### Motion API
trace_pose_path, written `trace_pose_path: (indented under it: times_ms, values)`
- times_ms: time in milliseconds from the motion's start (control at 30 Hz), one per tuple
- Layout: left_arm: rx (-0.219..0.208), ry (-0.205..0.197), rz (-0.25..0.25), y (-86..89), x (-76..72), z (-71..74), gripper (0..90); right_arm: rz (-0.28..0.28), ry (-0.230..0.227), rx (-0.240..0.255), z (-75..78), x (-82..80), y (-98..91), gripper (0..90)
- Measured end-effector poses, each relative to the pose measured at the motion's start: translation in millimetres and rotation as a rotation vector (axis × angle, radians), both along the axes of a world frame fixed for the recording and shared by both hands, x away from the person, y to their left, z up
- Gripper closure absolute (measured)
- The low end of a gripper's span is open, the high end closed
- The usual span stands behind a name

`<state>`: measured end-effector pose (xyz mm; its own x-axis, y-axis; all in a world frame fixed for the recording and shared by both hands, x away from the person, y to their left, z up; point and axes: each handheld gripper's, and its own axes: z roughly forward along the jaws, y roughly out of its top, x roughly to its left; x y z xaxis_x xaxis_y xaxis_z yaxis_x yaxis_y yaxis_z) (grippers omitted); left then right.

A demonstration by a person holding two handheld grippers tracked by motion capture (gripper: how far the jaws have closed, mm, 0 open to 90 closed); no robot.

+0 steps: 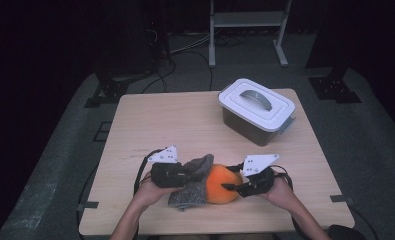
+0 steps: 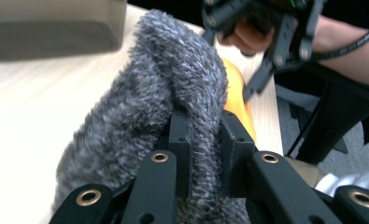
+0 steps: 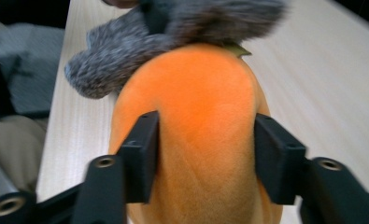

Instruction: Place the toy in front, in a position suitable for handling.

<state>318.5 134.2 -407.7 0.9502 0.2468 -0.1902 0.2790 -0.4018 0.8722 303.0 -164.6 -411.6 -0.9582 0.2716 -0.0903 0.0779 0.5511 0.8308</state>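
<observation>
Two tools working one orange plush toy at the near edge of the table (image 1: 150,120).

Lidded storage box (image 1: 257,111) is sitting well apart at the far right. Orange plush toy (image 1: 221,184) is lying between the tools, its long axis running left to right. Grey fuzzy cover (image 1: 191,187) is bunching over its left end. Left tool (image 2: 204,140) is pinching a fold of that cover; right tool (image 3: 205,156) is clamping the orange body from the opposite end.

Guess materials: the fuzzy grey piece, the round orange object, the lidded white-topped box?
Fuzzy grey piece: likely fleece or plush fabric; long fibres, folds between jaws. Round orange object: velvety matte skin, probably plush or foam. Lidded white-topped box: looks plastic; smooth lid, translucent dark walls.
</observation>
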Motion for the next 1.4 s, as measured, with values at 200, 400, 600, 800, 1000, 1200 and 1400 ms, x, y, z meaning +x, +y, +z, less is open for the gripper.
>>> trace_pose_path:
  times_ms: [200,400,600,800,1000,1200,1400]
  values:
    - [0.004,0.016,-0.069,-14.1,-6.7,-3.5,77.7,-0.041,0.138,-0.045,1.7,6.4,-4.8,21.3]
    - [-0.001,-0.034,-0.019,-11.2,-7.0,6.6,77.6,-0.035,0.095,-0.036,-3.3,1.9,-5.2,35.9]
    - [-0.007,-0.029,0.024,-3.4,-3.1,6.6,77.4,0.003,0.073,-0.048,-3.5,0.1,-9.2,38.0]
    - [-0.042,-0.023,-0.026,-11.0,-6.6,8.2,77.0,-0.01,0.072,-0.022,-5.7,-0.8,-4.9,36.8]
    - [0.021,-0.04,-0.032,-14.4,-6.9,5.1,77.2,0.007,0.054,-0.046,-4.1,-1.4,-6.3,39.2]
    - [0.091,-0.031,0.003,-1.5,-0.8,-4.5,76.6,-0.015,0.089,-0.03,-4.5,5.0,-12.0,40.0]
    - [0.041,-0.003,0.008,-0.6,-0.4,-0.5,76.7,-0.032,0.049,-0.028,-3.6,-0.9,-6.6,41.3]
